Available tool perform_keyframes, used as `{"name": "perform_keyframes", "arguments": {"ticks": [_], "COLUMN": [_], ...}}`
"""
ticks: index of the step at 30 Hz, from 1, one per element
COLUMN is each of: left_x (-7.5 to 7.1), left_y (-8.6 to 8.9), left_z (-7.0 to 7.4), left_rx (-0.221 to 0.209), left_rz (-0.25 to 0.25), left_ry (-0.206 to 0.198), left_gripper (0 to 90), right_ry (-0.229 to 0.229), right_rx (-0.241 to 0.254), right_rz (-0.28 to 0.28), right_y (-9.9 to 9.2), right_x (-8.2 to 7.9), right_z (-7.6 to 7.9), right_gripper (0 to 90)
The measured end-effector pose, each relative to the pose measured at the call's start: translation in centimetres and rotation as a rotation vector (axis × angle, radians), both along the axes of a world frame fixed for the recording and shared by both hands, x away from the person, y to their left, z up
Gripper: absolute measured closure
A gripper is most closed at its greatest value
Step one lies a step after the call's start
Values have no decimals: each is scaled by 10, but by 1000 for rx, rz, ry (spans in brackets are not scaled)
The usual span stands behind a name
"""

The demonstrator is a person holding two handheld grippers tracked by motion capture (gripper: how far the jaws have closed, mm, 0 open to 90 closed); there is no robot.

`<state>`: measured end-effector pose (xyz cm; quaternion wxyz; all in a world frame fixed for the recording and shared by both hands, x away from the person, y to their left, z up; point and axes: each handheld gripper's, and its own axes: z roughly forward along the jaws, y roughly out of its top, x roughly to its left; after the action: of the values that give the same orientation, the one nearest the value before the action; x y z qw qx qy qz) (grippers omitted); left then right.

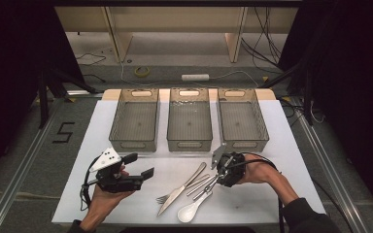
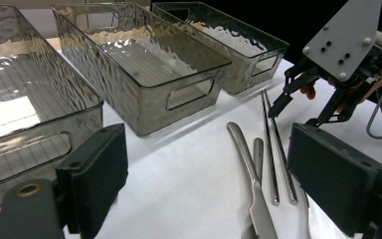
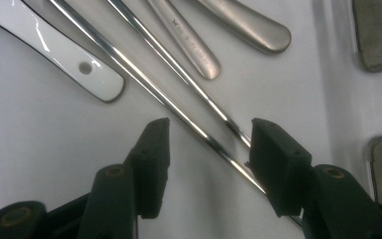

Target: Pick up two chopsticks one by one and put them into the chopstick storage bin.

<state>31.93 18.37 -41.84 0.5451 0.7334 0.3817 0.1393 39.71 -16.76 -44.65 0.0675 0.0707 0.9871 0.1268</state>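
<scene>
While the right tongs (image 1: 217, 178) point down at the pile of cutlery on the white bench (image 1: 126, 204), the 2 metal chopsticks (image 3: 179, 94) lie between their black jaws. The jaws are about half open. 1 chopstick runs right up to the inner face of the right-hand jaw, but the pads do not squeeze either stick, and both still lie flat on the bench.

Just beside the chopsticks lie a white spoon (image 1: 190, 211), a knife (image 1: 172, 196) and a fork (image 1: 163, 197). The spoon's white handle (image 3: 62, 50) is near the left-hand jaw.

The left tongs (image 1: 138, 165) are held up over the near left part of the bench, wide open, with nothing in them.

3 clear bins (image 1: 189, 121) stand in a row behind the cutlery.
</scene>
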Motion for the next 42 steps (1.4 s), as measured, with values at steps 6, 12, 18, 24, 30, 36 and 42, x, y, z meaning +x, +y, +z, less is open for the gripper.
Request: {"name": "perform_keyframes", "arguments": {"ticks": [6, 12, 18, 24, 30, 36, 42], "left_x": [0, 0, 0, 0, 0, 0, 0], "left_y": [-1, -1, -1, 0, 0, 0, 0], "left_z": [0, 0, 0, 0, 0, 0, 0], "left_rx": [2, 0, 1, 0, 1, 1, 3], "left_rz": [1, 1, 1, 1, 1, 0, 2], "left_ry": [0, 1, 1, 2, 2, 2, 1], "left_gripper": [159, 159, 159, 159, 159, 159, 159], "right_ry": [10, 21, 29, 33, 47, 54, 53], "right_rx": [-13, -35, -42, -85, -109, -125, -156], "right_rz": [4, 24, 30, 36, 55, 61, 92], "right_y": [0, 1, 1, 4, 7, 8, 12], "right_x": [4, 6, 6, 4, 3, 1, -1], "right_z": [-4, -10, -9, -8, -8, -8, -9], "right_gripper": [568, 586, 613, 642, 709, 746, 774]}}
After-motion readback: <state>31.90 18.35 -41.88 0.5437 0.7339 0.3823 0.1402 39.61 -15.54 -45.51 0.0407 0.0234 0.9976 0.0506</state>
